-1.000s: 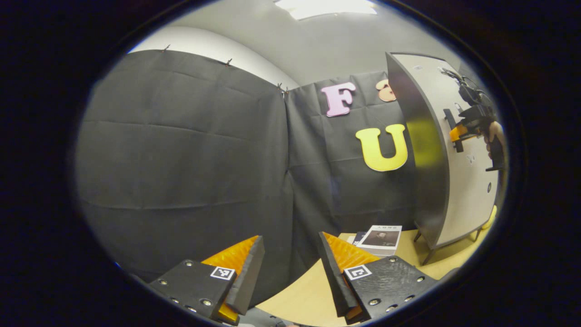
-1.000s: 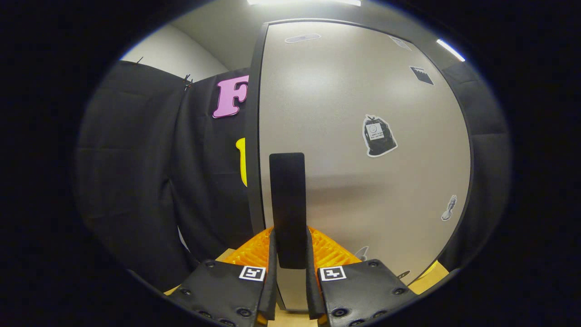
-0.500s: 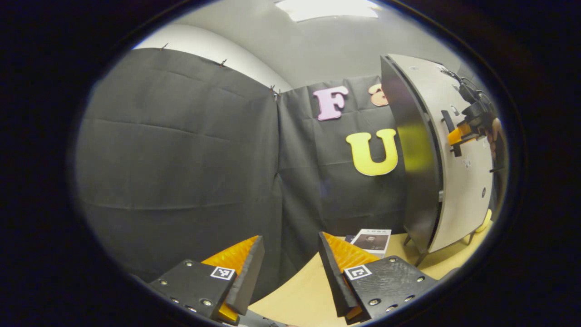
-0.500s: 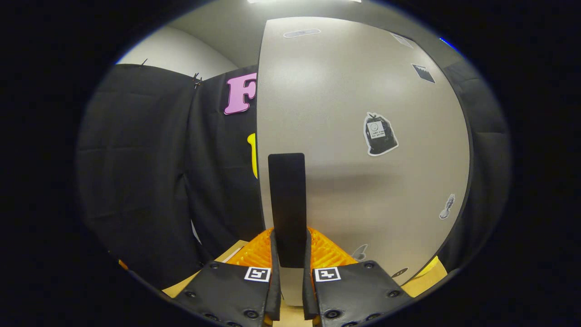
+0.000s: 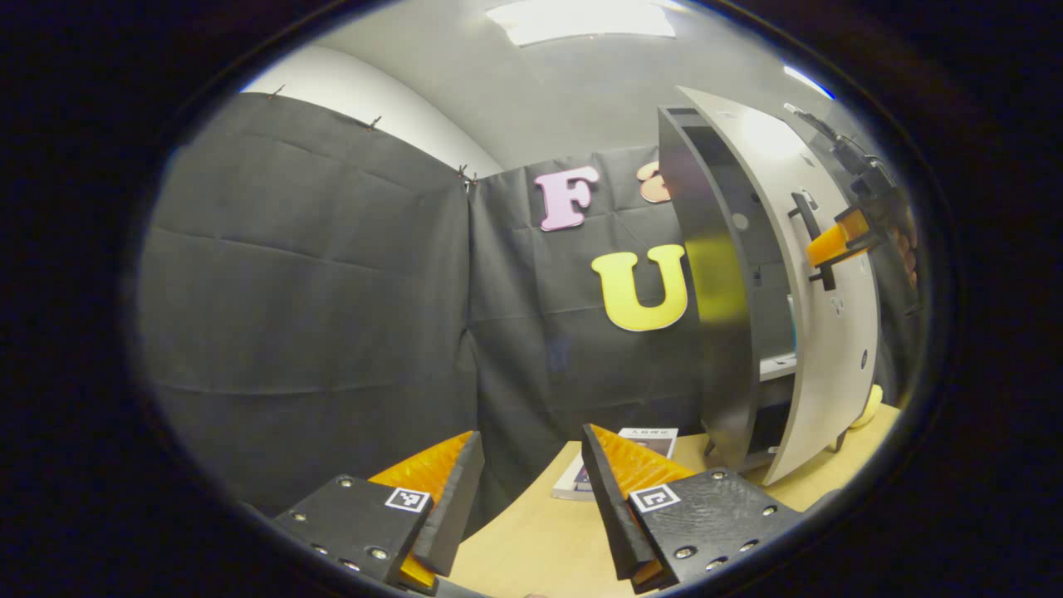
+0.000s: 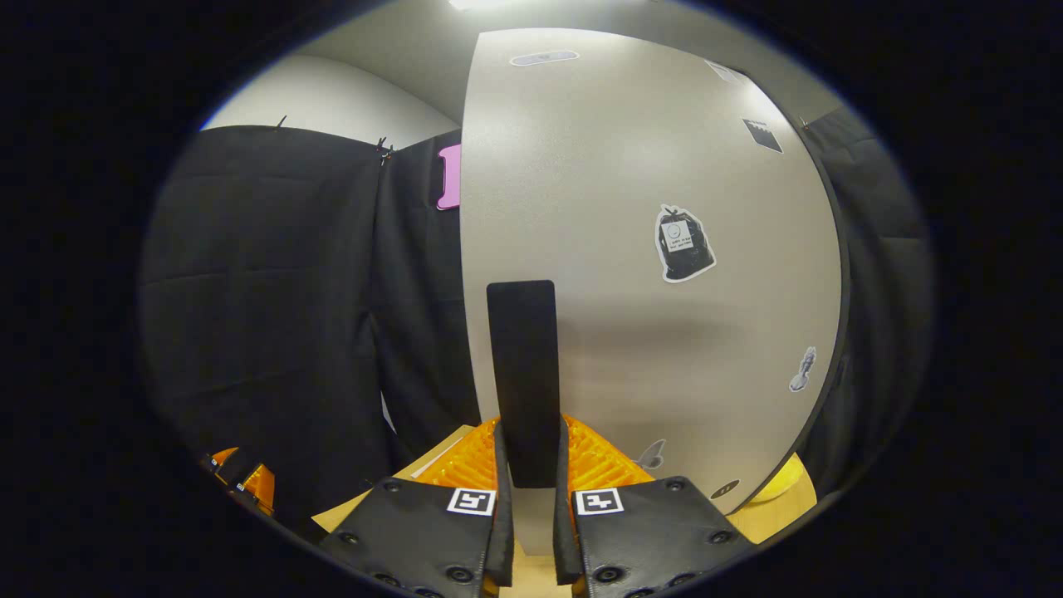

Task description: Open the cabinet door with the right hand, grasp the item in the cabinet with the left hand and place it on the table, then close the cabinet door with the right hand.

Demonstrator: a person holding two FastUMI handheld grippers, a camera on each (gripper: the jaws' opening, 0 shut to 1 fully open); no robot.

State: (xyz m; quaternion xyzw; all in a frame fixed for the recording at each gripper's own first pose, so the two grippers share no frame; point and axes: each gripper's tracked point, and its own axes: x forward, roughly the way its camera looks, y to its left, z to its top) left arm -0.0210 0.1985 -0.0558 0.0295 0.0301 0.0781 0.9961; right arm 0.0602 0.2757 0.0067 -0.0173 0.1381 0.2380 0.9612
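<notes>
Right claw pinching the black handle of the cabinet door, door swung partly ajar from the cabinet. Left claw spread and empty, hovering low over the bench, well apart from the cabinet. Inside the cabinet, something pale on a shelf, too small to identify; book lying on the bench beside the cabinet.

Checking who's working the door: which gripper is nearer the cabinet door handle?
Right. The right gripper is clamped on the door handle; the left gripper hangs open over the table, well away.
</notes>
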